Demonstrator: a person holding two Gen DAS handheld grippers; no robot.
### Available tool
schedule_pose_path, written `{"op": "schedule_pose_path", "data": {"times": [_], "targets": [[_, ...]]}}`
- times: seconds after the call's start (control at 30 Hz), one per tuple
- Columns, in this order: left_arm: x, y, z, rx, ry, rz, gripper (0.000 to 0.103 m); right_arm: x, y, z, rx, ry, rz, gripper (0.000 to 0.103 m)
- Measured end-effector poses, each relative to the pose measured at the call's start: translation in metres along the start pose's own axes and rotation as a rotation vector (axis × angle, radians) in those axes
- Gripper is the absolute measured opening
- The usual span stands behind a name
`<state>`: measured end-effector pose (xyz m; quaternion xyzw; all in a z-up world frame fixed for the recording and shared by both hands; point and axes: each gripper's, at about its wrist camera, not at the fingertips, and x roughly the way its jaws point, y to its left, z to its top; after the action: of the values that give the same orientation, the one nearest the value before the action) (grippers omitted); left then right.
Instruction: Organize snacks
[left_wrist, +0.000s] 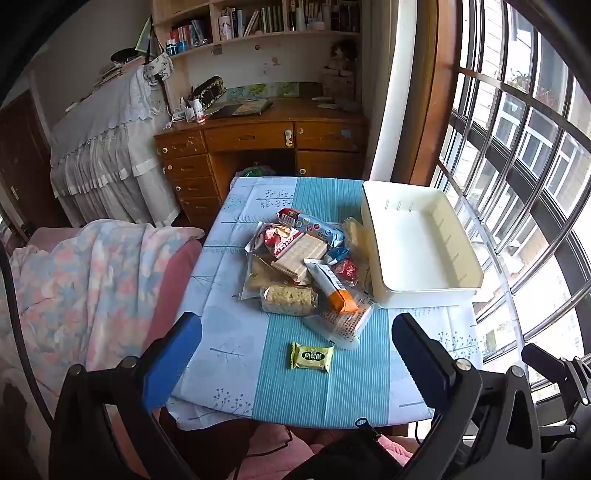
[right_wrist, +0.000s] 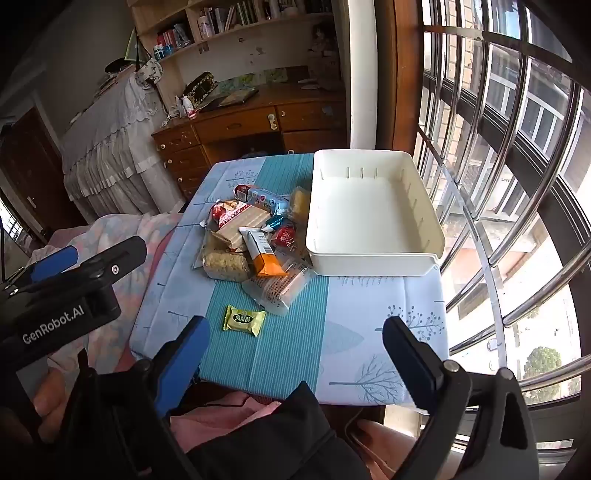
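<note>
A heap of wrapped snacks (left_wrist: 301, 266) (right_wrist: 255, 240) lies mid-table, left of an empty white bin (left_wrist: 417, 243) (right_wrist: 373, 218). An orange-and-white bar (left_wrist: 332, 286) (right_wrist: 262, 254) tops the heap, with a puffed-rice pack (left_wrist: 290, 301) at its near left. One small yellow-green packet (left_wrist: 311, 356) (right_wrist: 244, 319) lies alone nearer me. My left gripper (left_wrist: 297, 339) hangs open above the table's near edge, nothing between its fingers. My right gripper (right_wrist: 295, 338) is open too, empty, over the near edge. The left gripper's body (right_wrist: 74, 291) shows at the left of the right wrist view.
The small table wears a blue-and-teal cloth (left_wrist: 236, 347) (right_wrist: 354, 328). A pink chair with a floral blanket (left_wrist: 85, 273) stands left. Barred windows (left_wrist: 517, 184) close the right side. A wooden desk (left_wrist: 258, 147) and bookshelves sit behind. A person's lap in pink and black (right_wrist: 258, 424) is below.
</note>
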<state>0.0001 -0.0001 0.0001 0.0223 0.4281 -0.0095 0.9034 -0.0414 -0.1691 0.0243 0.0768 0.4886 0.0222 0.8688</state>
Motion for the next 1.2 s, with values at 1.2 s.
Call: {"op": "schedule_pose_path", "data": {"times": [1.2], "targets": [[-0.008,0.014,-0.006,-0.030,0.010,0.014,0.102,0.007,0.004,-0.004,-0.013,0.029,0.054,0.096]]}}
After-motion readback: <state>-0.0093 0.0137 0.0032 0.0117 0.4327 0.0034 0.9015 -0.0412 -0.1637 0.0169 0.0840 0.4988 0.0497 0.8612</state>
